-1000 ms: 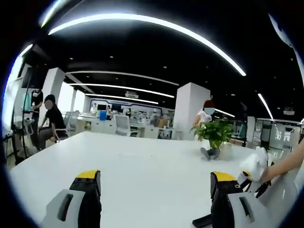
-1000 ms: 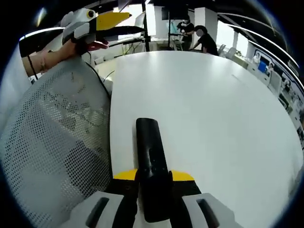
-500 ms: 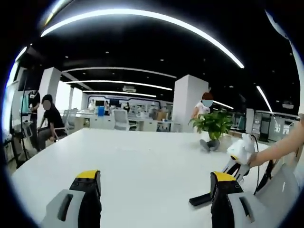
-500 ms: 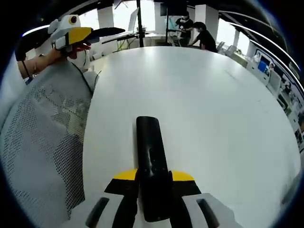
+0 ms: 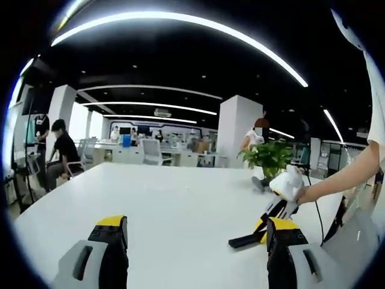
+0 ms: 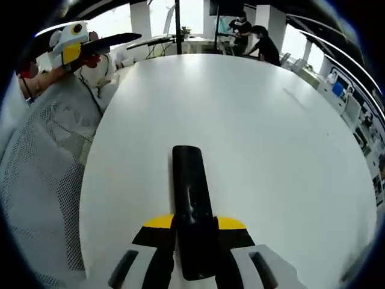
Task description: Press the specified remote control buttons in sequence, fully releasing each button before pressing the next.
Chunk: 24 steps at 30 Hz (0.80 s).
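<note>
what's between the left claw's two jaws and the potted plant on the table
In the left gripper view, bare white table runs from the left claw to the potted plant.

Black remote (image 6: 191, 205), white table (image 6: 271, 138)

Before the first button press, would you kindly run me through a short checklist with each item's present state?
1. Remote control clamped in the right gripper: ok.
2. Left gripper free for pressing, jaws apart and empty: ok.
3. Remote in sight of the left gripper view: ok.
4. Target buttons identifiable: cannot tell, the dark face is too blurred.
5. White table under the remote bare: ok.
6. Left gripper lined up over a button: not ok, apart from the remote.
</note>
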Each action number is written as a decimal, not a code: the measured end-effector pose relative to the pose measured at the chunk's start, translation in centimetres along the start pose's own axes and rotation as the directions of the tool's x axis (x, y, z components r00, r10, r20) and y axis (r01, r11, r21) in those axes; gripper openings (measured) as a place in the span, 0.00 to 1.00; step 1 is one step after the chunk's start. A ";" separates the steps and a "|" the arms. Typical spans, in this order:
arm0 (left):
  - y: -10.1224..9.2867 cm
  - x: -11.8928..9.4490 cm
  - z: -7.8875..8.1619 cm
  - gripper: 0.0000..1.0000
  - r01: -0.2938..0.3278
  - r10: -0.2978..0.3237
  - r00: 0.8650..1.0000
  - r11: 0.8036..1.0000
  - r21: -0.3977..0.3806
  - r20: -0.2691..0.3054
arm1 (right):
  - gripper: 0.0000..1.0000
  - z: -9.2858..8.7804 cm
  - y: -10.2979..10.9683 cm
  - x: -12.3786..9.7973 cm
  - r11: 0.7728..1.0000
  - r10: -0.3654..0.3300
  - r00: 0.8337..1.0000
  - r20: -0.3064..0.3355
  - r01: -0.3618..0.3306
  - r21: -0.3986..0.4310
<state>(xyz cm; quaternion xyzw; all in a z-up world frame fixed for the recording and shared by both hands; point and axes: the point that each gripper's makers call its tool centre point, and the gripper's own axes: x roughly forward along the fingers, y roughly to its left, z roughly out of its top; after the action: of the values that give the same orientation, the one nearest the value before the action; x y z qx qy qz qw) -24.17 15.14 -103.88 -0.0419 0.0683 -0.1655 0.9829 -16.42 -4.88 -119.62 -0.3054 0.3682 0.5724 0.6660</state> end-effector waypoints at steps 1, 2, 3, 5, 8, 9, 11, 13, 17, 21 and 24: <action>0.0 0.0 -0.1 1.00 0.000 0.000 1.000 1.000 0.002 -0.004 | 0.21 0.1 -0.3 0.0 1.000 -0.003 1.000 -0.003 0.003 -0.004; 0.0 0.0 -0.1 1.00 -0.001 0.001 1.000 1.000 0.003 -0.006 | 0.21 0.1 -0.5 0.1 1.000 -0.004 1.000 -0.005 0.004 -0.007; -0.1 0.0 -0.2 1.00 0.000 0.000 1.000 1.000 0.003 -0.008 | 0.21 0.2 -0.7 0.1 1.000 -0.003 1.000 -0.007 0.003 -0.010; 0.0 0.0 -0.3 1.00 0.000 0.000 1.000 1.000 0.003 -0.011 | 0.21 0.2 -1.2 0.1 1.000 0.011 1.000 -0.015 -0.011 -0.021; -0.1 0.1 -0.4 1.00 0.001 -0.001 1.000 1.000 0.003 -0.014 | 0.21 0.3 -1.6 0.1 0.999 0.011 1.000 -0.027 -0.012 -0.037; 0.0 0.1 -0.4 1.00 -0.001 0.001 1.000 1.000 0.004 -0.017 | 0.21 0.3 -1.9 0.1 0.999 0.008 0.999 -0.031 -0.009 -0.046; 0.0 0.1 -0.5 1.00 -0.002 0.002 1.000 1.000 0.003 -0.024 | 0.21 0.3 -2.2 0.2 0.999 0.004 0.999 -0.037 -0.005 -0.054; 0.0 0.1 -0.5 1.00 -0.001 0.001 1.000 1.000 0.005 -0.022 | 0.22 0.3 -2.7 0.2 0.998 -0.002 0.999 -0.042 -0.001 -0.059; 0.0 0.1 -0.6 1.00 -0.002 0.002 1.000 1.000 0.006 -0.028 | 0.22 0.4 -3.6 0.3 0.998 -0.003 0.999 -0.042 0.000 -0.055; 0.0 0.1 -0.8 1.00 0.000 0.001 0.999 1.000 0.008 -0.035 | 0.22 0.5 -4.8 0.3 0.999 -0.004 0.999 -0.049 0.002 -0.042; 0.0 0.1 -0.8 0.99 0.000 0.000 0.999 1.000 0.007 -0.036 | 0.22 0.5 -5.5 0.4 0.999 -0.004 0.998 -0.057 0.002 -0.042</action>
<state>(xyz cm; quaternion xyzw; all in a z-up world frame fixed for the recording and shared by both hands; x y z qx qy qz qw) -24.24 15.07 -104.67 -0.0353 0.0854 -0.1667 0.9817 -10.93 -5.12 -119.75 -0.3359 0.3745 0.5701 0.6495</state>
